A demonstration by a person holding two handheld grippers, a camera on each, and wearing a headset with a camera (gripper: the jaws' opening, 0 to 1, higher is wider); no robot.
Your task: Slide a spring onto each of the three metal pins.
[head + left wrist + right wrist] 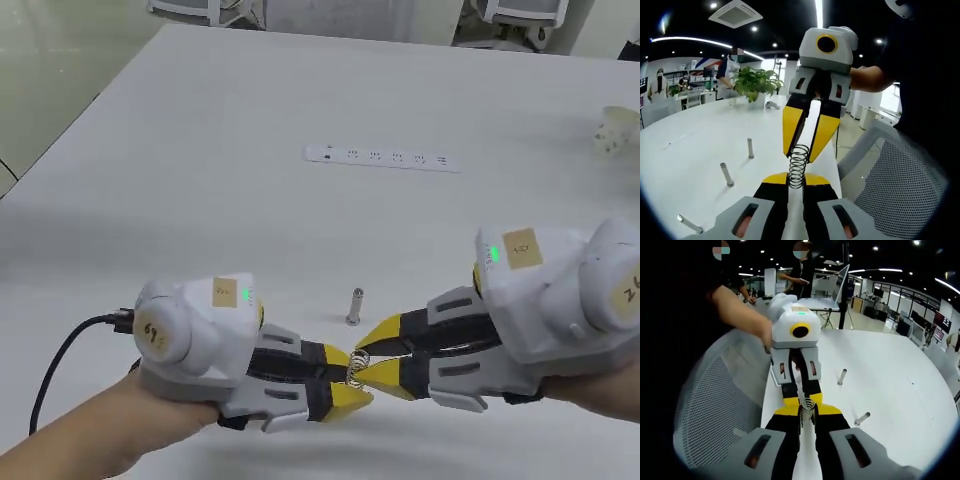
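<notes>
White tabletop (200, 150) lay below. Left gripper (796, 179) pinched a spring (799, 162). Right gripper (807, 412) bracketed its other end, jaws narrowly parted, grip unclear.

The spring (798, 165) is gleaming as bare coiled metal wire. The pins (727, 174) are shining as smooth, polished metal. The left tool (796, 178) and right tool (807, 411) are showing matt white plastic housings and smooth yellow jaw tips. The surface (200, 220) is looking white, smooth, faintly glossy. At three o'clock from the spring, a chair (890, 175) is showing grey mesh cloth
</notes>
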